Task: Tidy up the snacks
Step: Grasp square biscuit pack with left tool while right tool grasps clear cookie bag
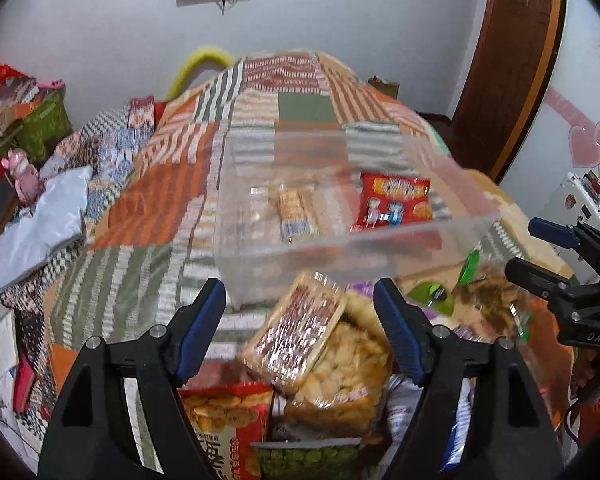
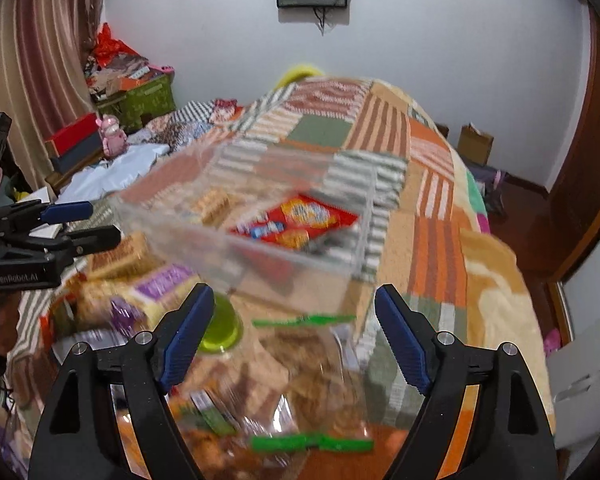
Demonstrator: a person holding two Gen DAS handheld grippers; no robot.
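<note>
Item: snack pile, near edge of bed (image 1: 140, 208).
Bin (image 1: 340, 236): clear, just beyond the pile; holds a red pack (image 1: 394, 200) and a biscuit bar (image 1: 294, 208).
Left claw (image 1: 300, 332): open, empty, over a wafer pack (image 1: 300, 332).
Right claw (image 2: 294, 336): open, empty, over a green-sealed bag (image 2: 300, 380).
Advice: grip one pack at mid-body, lift it clear of its neighbours, and lower it inside the bin wall.

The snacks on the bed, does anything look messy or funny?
Yes. Only two packs, the red pack and a biscuit pack, lie inside the clear bin. The other snack bags sit jumbled on top of each other in front of it.
</note>
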